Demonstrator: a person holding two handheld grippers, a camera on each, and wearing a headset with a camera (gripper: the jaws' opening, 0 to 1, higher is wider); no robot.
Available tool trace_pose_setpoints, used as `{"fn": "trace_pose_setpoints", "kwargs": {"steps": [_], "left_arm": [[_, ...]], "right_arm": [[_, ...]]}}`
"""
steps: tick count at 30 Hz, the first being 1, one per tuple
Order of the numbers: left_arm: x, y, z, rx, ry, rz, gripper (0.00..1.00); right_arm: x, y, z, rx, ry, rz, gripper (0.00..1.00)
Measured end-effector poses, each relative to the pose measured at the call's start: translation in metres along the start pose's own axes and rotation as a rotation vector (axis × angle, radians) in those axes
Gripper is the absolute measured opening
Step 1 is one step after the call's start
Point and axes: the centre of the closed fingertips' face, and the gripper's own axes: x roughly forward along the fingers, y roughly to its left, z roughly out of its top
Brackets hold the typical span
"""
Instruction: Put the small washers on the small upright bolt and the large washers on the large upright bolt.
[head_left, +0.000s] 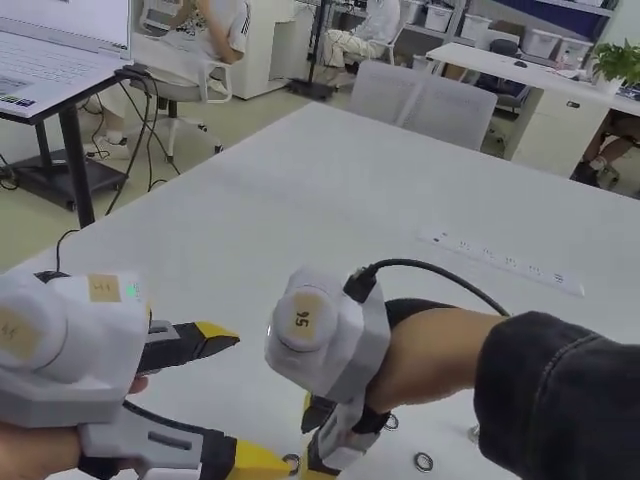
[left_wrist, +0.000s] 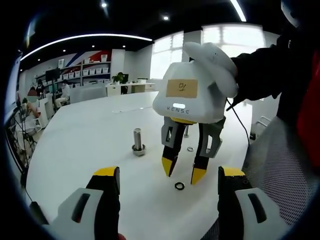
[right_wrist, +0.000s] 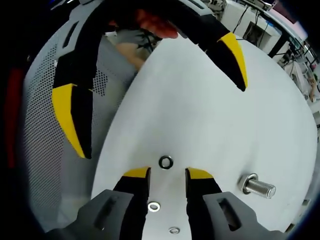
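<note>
My right gripper (right_wrist: 168, 174) points down at the white table (right_wrist: 200, 115), open by a narrow gap with nothing between its fingers. A dark washer (right_wrist: 165, 162) lies just ahead of its tips, apart from them. In the left gripper view that washer (left_wrist: 179, 186) sits under the right gripper (left_wrist: 182, 172). An upright bolt (left_wrist: 138, 140) with a ring at its base stands to the left; the same bolt (right_wrist: 256, 186) lies off to the right in the right gripper view. My left gripper (left_wrist: 168, 172) is wide open and empty, facing the right one. Both show in the head view: the left gripper (head_left: 248, 400) and the right gripper (head_left: 312, 455).
More washers lie loose: one washer (right_wrist: 154, 206) under my right jaws, another washer (left_wrist: 190, 149) past the right gripper, and a third washer (head_left: 424, 462) near the table's front edge. A power strip (head_left: 500, 262) lies across the table. A grey chair (head_left: 425, 100) stands at the far side.
</note>
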Motion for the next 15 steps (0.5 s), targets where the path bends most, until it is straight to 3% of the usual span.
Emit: {"fn": "trace_pose_setpoints", "kwargs": {"steps": [15], "left_arm": [[-0.0077, -0.0004, -0.0017, -0.005, -0.008, 0.011, 0.79]], "right_arm": [[0.0100, 0.0084, 0.0010, -0.016, 0.007, 0.014, 0.26]]}}
